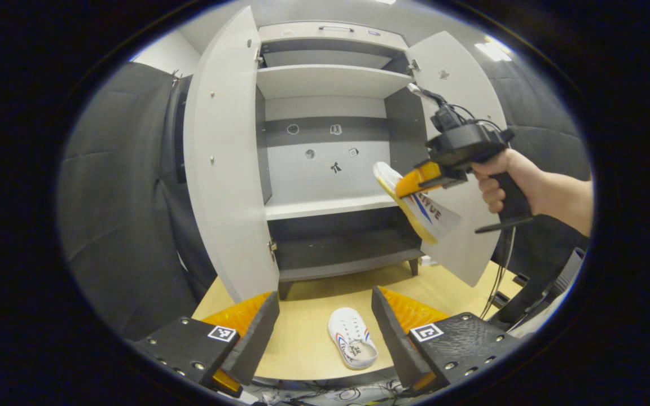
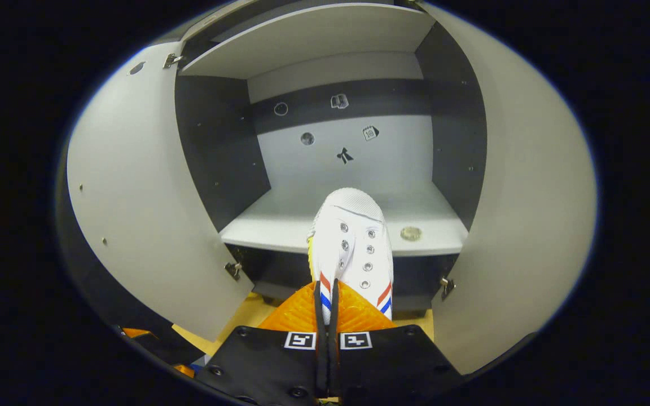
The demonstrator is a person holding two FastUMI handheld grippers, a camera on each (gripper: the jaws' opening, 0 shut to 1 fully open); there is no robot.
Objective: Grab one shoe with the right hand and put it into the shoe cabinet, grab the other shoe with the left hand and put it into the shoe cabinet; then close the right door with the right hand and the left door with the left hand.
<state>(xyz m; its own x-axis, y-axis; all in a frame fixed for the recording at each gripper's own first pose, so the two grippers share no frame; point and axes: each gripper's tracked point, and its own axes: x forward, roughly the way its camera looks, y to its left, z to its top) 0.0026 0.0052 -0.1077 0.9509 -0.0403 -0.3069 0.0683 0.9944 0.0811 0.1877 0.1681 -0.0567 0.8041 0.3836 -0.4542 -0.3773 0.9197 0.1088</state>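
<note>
The right gripper [image 2: 328, 316] pinches a white canvas shoe with red and blue stripes [image 2: 353, 242] at its heel, toe aimed at the grey shoe cabinet's [image 2: 347, 217] middle shelf for sliding in. The left gripper's [image 1: 325, 327] fingers stand wide above the matching white shoe [image 1: 352, 345], near the wooden worktop's [image 1: 302, 338] front edge.

I work in a recording booth, not a home: padded dark walls [image 1: 116, 225] surround my lone shoe cabinet [image 1: 325, 84] on a wooden surface [image 1: 308, 344], cables [image 1: 325, 392] trailing below.
</note>
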